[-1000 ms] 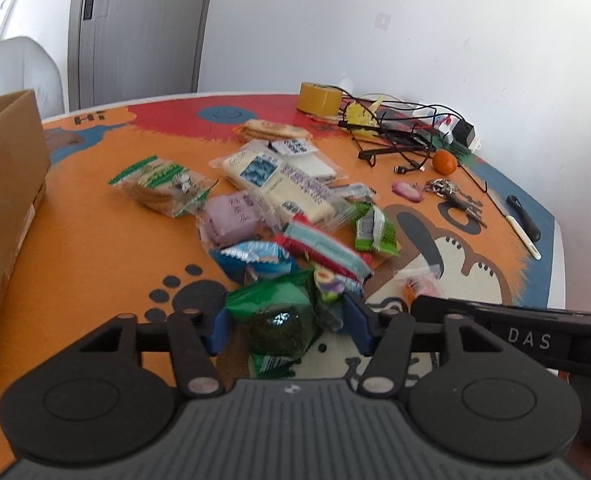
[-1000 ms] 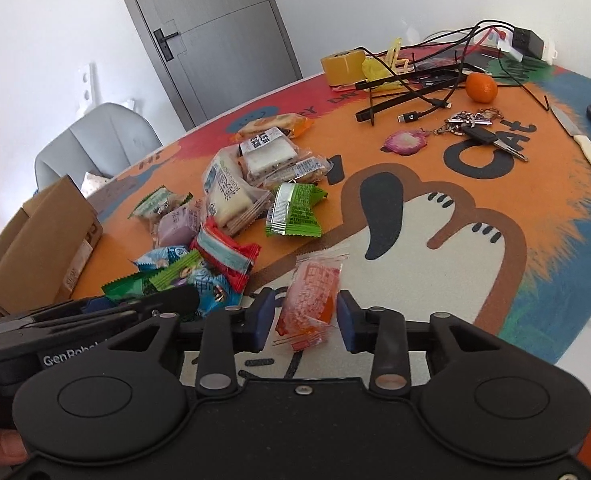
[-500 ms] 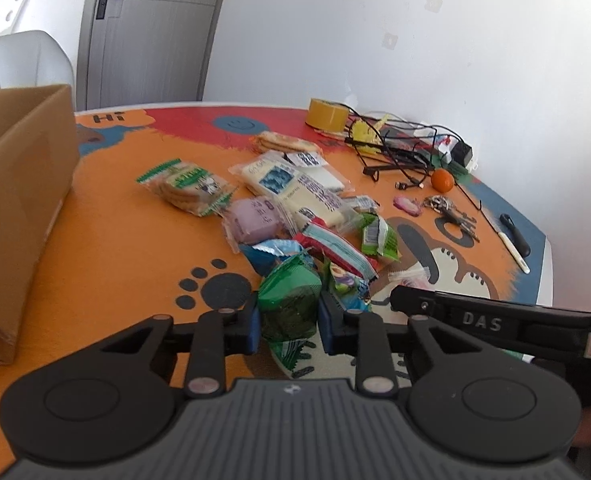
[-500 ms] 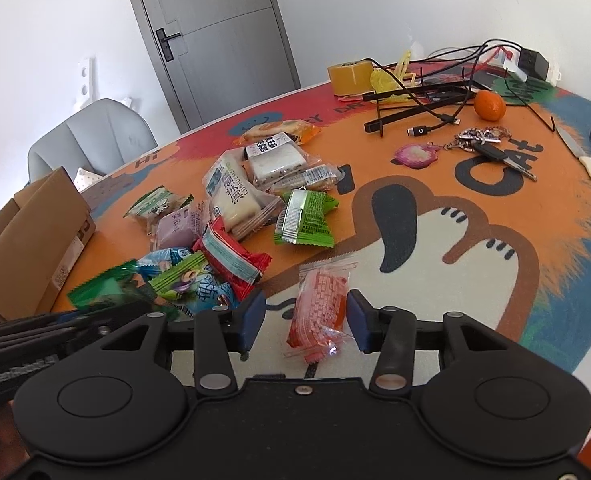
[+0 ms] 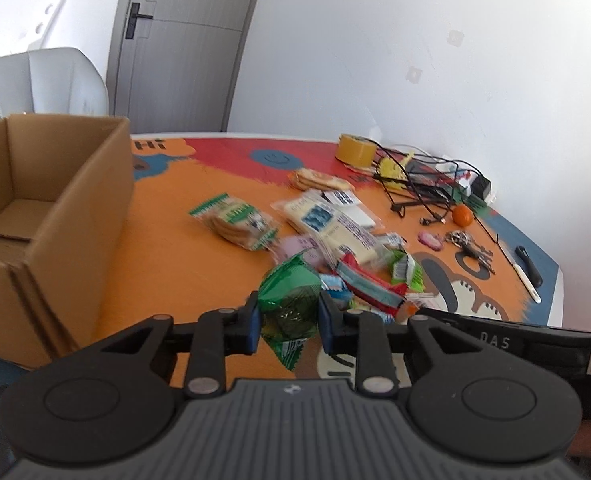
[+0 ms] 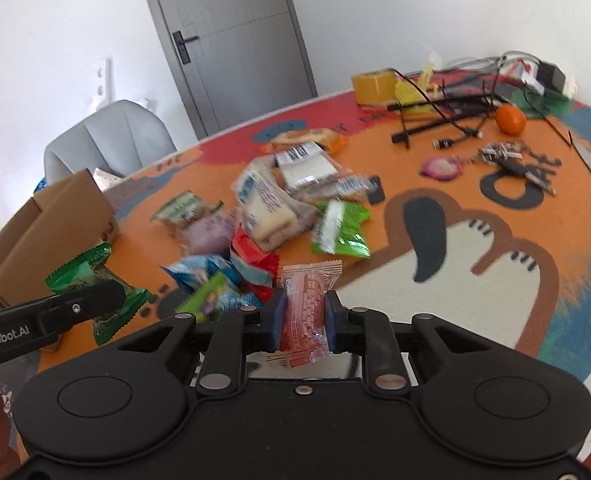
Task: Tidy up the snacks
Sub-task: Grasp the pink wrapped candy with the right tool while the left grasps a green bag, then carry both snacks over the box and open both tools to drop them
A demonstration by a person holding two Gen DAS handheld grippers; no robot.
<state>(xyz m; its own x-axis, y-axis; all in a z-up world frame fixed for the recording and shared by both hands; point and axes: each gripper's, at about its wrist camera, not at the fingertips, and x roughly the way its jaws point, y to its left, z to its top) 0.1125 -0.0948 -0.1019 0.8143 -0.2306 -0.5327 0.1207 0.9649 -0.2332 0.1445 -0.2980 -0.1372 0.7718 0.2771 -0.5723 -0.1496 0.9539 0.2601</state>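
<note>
A grey chair (image 5: 39,80) is seen at far left behind the counter (image 5: 167,256). An open cardboard box (image 5: 43,208), its inside bare, is stood on the counter's left part. A loose heap of snack packets is spread across the middle: a biscuit pack (image 5: 235,224) with green ends, a pale wafer pack (image 5: 331,224), a purple packet (image 5: 295,246), a red packet (image 5: 371,286) and a light-green packet (image 5: 405,270), lying touching or overlapping. At the far edge a tape roll (image 5: 355,148), a tangle of black cables (image 5: 423,184) and an orange (image 5: 463,215) are set. Keys (image 5: 471,244) and a knife (image 5: 529,278) are laid toward the right edge.

A green packet (image 5: 291,304) is gripped by the left gripper (image 5: 289,322), clenched on its lower half. The packet is held clear of the counter, just right of the box and in front of the heap. Its long axis is run roughly upright, the crimped upper end above the jaws and the lower crimp hung below them.

An orange packet (image 6: 309,308) is clamped by the right gripper (image 6: 305,322), the jaws closed on its middle. Its long axis is pointed away along the fingers, slightly tilted, the far crimped end beyond the pads and the near end tucked under the gripper body. It is held just right of the heap, over the pale patch of the counter.
</note>
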